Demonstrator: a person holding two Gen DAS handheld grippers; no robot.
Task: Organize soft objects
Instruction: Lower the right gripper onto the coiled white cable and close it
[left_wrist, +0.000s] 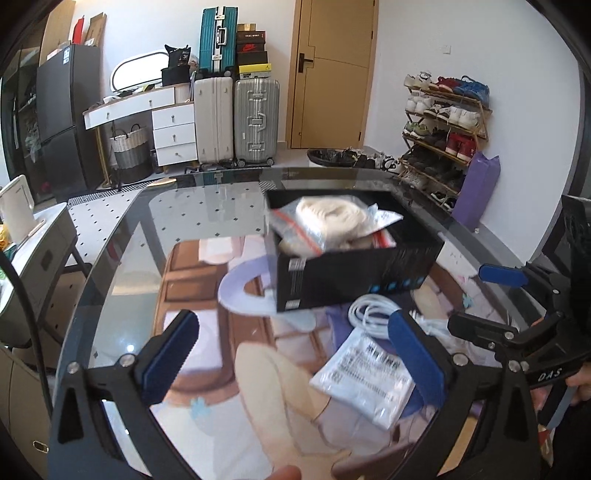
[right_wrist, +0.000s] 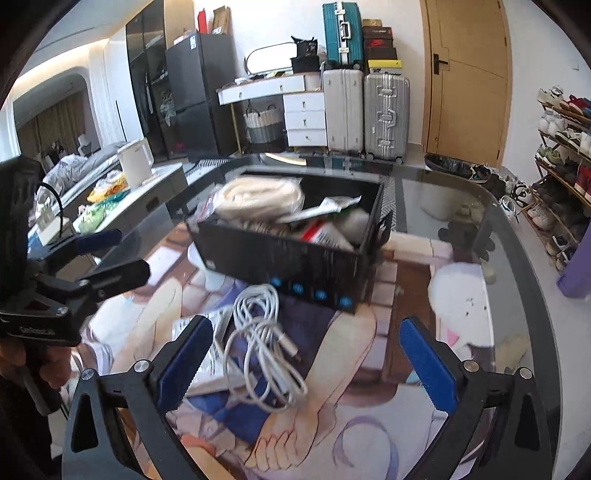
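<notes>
A black box (left_wrist: 351, 280) (right_wrist: 291, 258) stands on the glass table and holds a bagged cream rope coil (left_wrist: 332, 218) (right_wrist: 258, 199) and other plastic bags. In front of the box lie a coiled white cable (left_wrist: 373, 314) (right_wrist: 258, 339) and a flat white plastic packet (left_wrist: 365, 380) (right_wrist: 207, 354). My left gripper (left_wrist: 295, 354) stands open, nothing between its blue pads, with the packet near its right finger. My right gripper (right_wrist: 306, 362) is open above the cable, apart from it. Each gripper shows in the other's view: the right one (left_wrist: 476, 299), the left one (right_wrist: 129, 254).
The glass table (left_wrist: 122, 295) (right_wrist: 517, 258) covers a printed picture mat. Beyond its far edge stand suitcases (left_wrist: 236, 118), a white drawer desk (left_wrist: 173, 129), a door and a shoe rack (left_wrist: 443, 125). A side table with a white kettle (right_wrist: 135, 160) is at left.
</notes>
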